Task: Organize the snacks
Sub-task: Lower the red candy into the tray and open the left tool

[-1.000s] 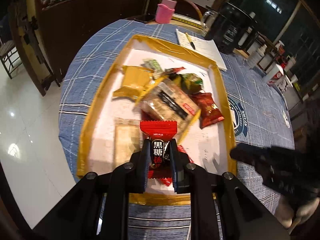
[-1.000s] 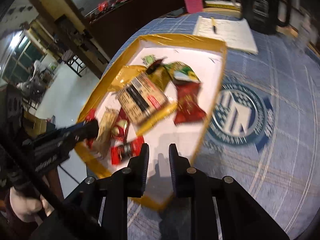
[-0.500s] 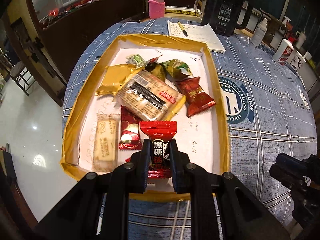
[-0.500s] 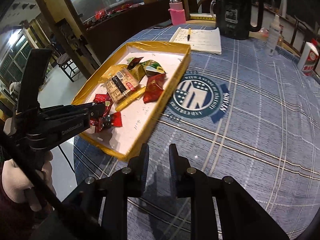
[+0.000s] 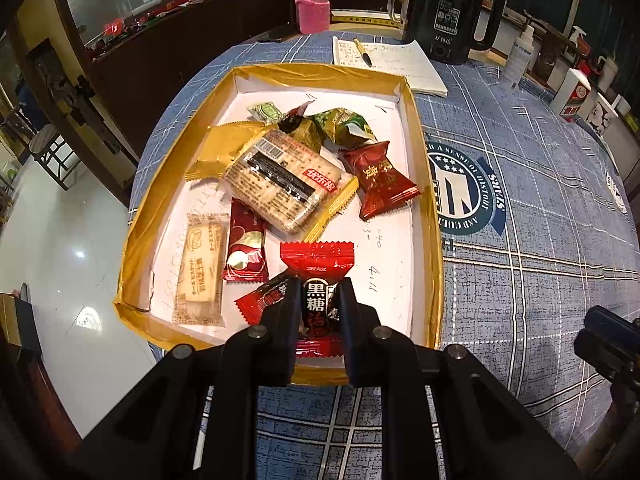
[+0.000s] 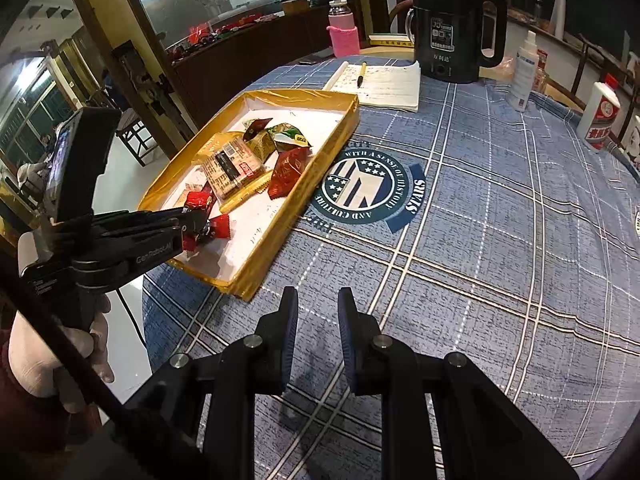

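Note:
A gold-rimmed tray [image 5: 434, 216] with a white floor holds several snack packets: a large cracker pack [image 5: 286, 180], a dark red candy [image 5: 378, 178], green packets [image 5: 344, 126], a pale biscuit [image 5: 202, 268]. My left gripper [image 5: 319, 300] is shut on a red brown-sugar candy [image 5: 318, 258] and holds it over the tray's near end; it also shows in the right wrist view [image 6: 200, 224]. My right gripper [image 6: 318, 300] is open and empty above the blue tablecloth, to the right of the tray [image 6: 276, 240].
A notebook with a pen [image 5: 384, 62], a black kettle [image 5: 446, 8] and a pink-sleeved bottle [image 5: 313, 10] stand beyond the tray. White bottles [image 6: 600, 114] stand at the far right. The table edge [image 5: 138, 184] drops to the floor on the left.
The left gripper with the red candy has drawn back slightly toward the tray's near end. The right gripper has moved right, away from the tray and over the cloth.

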### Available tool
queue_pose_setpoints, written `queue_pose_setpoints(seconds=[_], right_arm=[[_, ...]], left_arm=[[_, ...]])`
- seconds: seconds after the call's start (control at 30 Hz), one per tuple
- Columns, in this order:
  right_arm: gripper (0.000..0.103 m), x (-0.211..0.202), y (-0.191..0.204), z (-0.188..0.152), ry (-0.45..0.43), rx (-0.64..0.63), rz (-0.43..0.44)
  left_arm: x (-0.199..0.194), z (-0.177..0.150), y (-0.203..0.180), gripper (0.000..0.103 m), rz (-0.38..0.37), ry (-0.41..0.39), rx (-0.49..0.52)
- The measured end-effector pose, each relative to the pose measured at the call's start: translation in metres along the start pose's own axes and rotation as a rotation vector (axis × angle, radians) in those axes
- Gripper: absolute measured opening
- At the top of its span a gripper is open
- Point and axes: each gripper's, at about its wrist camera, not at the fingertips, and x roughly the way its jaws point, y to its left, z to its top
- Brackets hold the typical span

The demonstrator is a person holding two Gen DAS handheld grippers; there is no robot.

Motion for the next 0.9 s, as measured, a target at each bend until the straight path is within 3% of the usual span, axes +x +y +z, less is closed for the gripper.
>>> queue_pose_setpoints(seconds=[0.33, 0.43, 0.53, 0.67, 0.77, 0.9], right_arm=[[0.019, -0.002, -0.003, -0.003, 0.007, 0.009, -0.023], [0.019, -0.001, -0.003, -0.002, 0.009, 0.02, -0.021], [0.019, 0.001, -0.001, -0.001, 0.016, 0.027, -0.021], [0.019, 0.002, 0.0, -0.001, 0.008, 0.027, -0.009], [0.019, 0.004, -0.001, -0.001, 0.01, 0.036, -0.002], [0.019, 0.007, -0.002, 0.0, 0.019, 0.042, 0.001]], left_arm=[[0.012, 0.0, -0.003, 0.02, -0.031, 0.019, -0.002], [0.009, 0.003, 0.009, 0.02, -0.129, 0.017, -0.06], [0.001, 0.007, 0.034, 0.02, -0.323, -0.013, -0.158], [-0.009, 0.009, 0.062, 0.02, -0.421, -0.051, -0.234], [-0.013, 0.011, 0.07, 0.02, -0.428, -0.064, -0.262], [-0.013, 0.012, 0.058, 0.02, -0.347, -0.057, -0.209]])
